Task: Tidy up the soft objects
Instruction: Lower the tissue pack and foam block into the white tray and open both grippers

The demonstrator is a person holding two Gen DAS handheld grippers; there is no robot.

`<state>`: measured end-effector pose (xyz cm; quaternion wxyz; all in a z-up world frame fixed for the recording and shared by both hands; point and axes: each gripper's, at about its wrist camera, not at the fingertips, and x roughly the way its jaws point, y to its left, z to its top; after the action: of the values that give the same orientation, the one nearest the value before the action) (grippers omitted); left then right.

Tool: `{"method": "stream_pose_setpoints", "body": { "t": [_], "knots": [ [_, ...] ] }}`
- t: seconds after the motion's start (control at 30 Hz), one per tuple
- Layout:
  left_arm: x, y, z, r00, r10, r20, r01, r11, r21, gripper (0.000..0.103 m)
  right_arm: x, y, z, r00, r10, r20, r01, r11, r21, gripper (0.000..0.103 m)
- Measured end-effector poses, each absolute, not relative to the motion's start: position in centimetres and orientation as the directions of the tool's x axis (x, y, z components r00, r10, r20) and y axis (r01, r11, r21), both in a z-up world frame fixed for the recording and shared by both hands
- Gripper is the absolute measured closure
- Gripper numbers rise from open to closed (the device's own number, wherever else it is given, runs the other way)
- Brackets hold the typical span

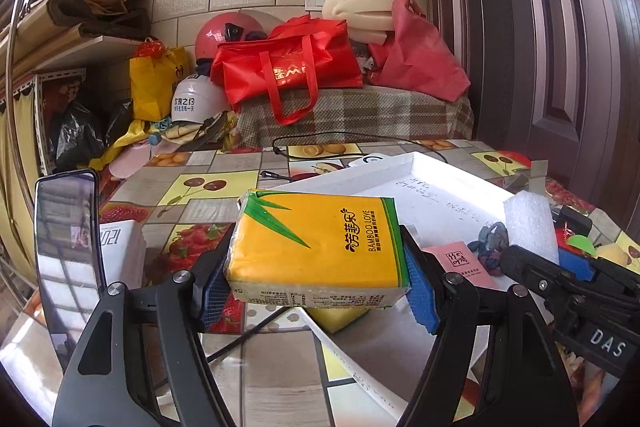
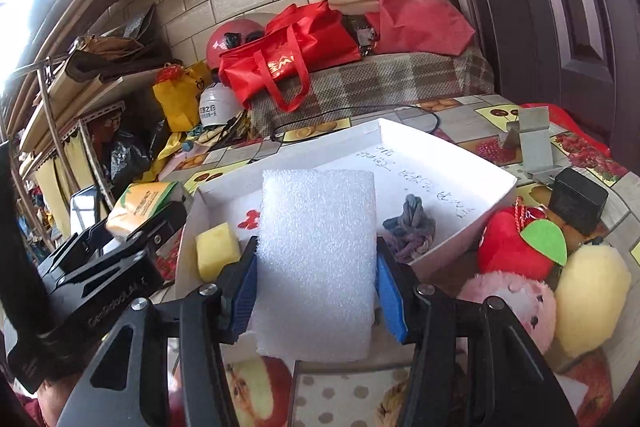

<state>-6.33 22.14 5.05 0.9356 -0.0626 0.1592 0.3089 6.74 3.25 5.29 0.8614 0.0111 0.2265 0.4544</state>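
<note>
My left gripper (image 1: pixel 318 281) is shut on a yellow and green tissue pack (image 1: pixel 320 243), held above the near left edge of the white box lid (image 1: pixel 412 163). My right gripper (image 2: pixel 316 287) is shut on a white foam block (image 2: pixel 318 259), held over the near rim of the same white box lid (image 2: pixel 500 183). Inside the lid lie a yellow sponge (image 2: pixel 216 255) and a grey knotted rope toy (image 2: pixel 410 229). The right gripper with its foam block (image 1: pixel 528 223) shows at the right of the left wrist view; the left gripper and tissue pack (image 2: pixel 140 205) show at the left of the right wrist view.
On the fruit-print tablecloth (image 2: pixel 452 105) right of the lid lie a red plush apple (image 2: pixel 516 247), a pink plush (image 2: pixel 512 303) and a yellow plush (image 2: pixel 592 299). A black box (image 2: pixel 576 199) and a grey metal stand (image 2: pixel 528 143) sit behind them. Red bags (image 1: pixel 288 67) crowd a bench beyond.
</note>
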Motion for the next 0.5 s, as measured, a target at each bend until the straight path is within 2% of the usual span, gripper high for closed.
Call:
{"method": "stream_pose_setpoints", "body": {
  "t": [0.3, 0.5],
  "knots": [
    [-2.6, 25.4, 5.2, 0.739, 0.570, -0.358, -0.627, 0.777, -0.057, 0.029, 10.7, 7.4, 5.4, 0.579, 0.707, -0.407, -0.686, 0.692, 0.225, 0.050],
    [-0.3, 25.9, 5.0, 0.727, 0.556, -0.402, -0.619, 0.785, -0.032, 0.029, 12.8, 7.9, 5.2, 0.597, 0.669, -0.443, -0.638, 0.730, 0.244, 0.050]
  ]
}}
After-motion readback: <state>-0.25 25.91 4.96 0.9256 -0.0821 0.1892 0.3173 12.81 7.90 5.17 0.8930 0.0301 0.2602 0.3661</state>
